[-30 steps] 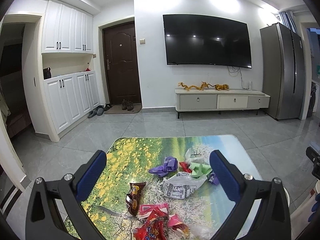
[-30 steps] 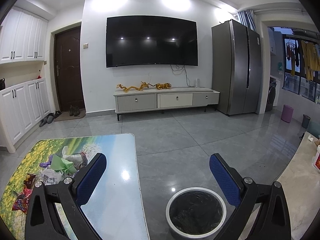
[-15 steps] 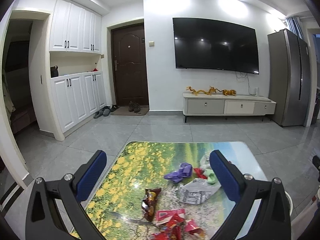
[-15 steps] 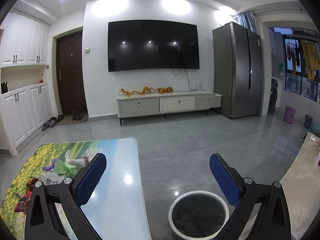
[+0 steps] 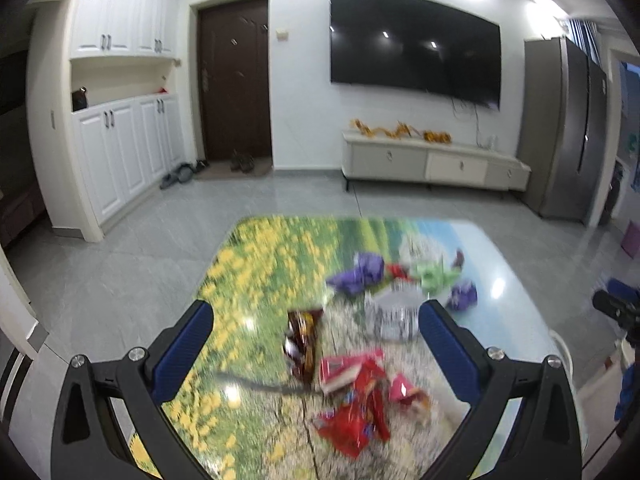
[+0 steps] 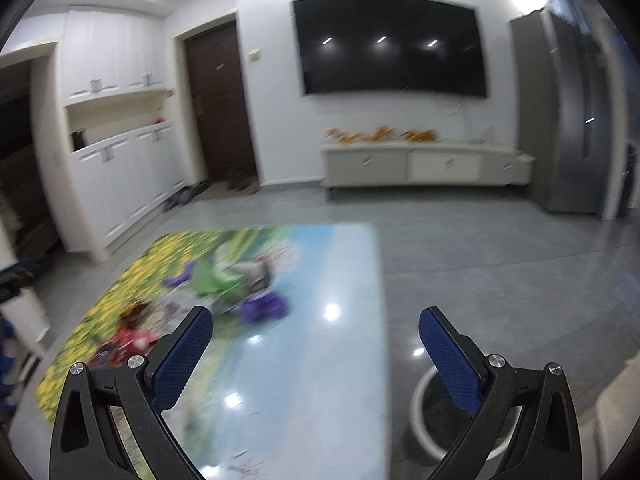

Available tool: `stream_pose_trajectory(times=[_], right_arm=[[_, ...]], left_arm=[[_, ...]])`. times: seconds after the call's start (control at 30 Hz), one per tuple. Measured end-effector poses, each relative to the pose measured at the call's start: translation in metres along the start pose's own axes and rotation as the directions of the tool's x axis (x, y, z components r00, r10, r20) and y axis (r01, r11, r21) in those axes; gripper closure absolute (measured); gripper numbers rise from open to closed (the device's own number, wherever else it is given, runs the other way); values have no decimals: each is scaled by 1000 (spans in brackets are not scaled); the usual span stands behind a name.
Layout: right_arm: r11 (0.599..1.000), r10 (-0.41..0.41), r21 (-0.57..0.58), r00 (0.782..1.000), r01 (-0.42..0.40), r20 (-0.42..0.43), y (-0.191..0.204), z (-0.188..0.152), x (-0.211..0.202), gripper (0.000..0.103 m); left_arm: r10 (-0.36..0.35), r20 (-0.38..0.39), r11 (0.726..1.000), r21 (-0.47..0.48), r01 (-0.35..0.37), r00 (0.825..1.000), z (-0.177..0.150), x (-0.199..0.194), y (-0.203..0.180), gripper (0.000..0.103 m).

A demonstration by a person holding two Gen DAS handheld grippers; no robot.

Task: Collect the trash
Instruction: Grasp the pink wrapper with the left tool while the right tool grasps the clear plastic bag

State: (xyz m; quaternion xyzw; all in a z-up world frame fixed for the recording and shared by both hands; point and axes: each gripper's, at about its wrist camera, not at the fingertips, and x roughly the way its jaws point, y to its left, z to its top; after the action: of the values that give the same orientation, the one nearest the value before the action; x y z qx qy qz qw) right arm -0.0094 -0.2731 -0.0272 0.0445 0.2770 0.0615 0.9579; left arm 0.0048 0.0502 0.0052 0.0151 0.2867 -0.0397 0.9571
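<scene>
Nothing looks collected yet: the wrappers (image 5: 360, 344) lie scattered on the right half of the table (image 5: 248, 280), and the bin (image 6: 424, 408) stands on the floor just right of it. The left gripper (image 5: 316, 336) and right gripper (image 6: 316, 340) are both spread and empty. The tabletop is glossy, with a flower print; a TV (image 5: 416, 44) hangs on the far wall.

red wrappers (image 5: 360, 412), purple wrapper (image 5: 354, 276), flower-print table (image 5: 256, 280)

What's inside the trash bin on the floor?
The bin looks lined with a dark bag; no trash shows in the visible part. The right gripper covers much of its opening.
</scene>
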Motion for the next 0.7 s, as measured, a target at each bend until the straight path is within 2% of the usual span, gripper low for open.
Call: stream_pose_trajectory(times=[0.07,0.13,0.27,0.37,0.43,0.6,0.7], right_arm=[[998,55,-22,997,-56,-48,11,-5,11,4],[991,123,-47,986,-129,-113,24,-13,25,9],[962,241,-65,940,-264,-239,53,-31,50,21],[944,287,-76,910,-322,-299,72,-42,61,23],[936,293,-93,899,-338,-325,84,-48,70,23],[931,301,-83,877,-355,-376,87,-56,78,26],[929,300,-81,866,-360,-401,88,-61,84,29]], left_arm=[[-25,-43,1000,10,26,999,-14,7,-1,1],[-46,-99,999,24,49,994,-28,18,-4,5],[-67,-190,997,33,75,979,-51,39,-7,11],[-79,-215,996,27,87,974,-57,48,-7,11],[-90,-217,995,31,99,972,-59,48,-7,11],[-104,-229,993,32,114,968,-61,52,-8,12],[-113,-197,992,30,121,974,-59,45,-8,16]])
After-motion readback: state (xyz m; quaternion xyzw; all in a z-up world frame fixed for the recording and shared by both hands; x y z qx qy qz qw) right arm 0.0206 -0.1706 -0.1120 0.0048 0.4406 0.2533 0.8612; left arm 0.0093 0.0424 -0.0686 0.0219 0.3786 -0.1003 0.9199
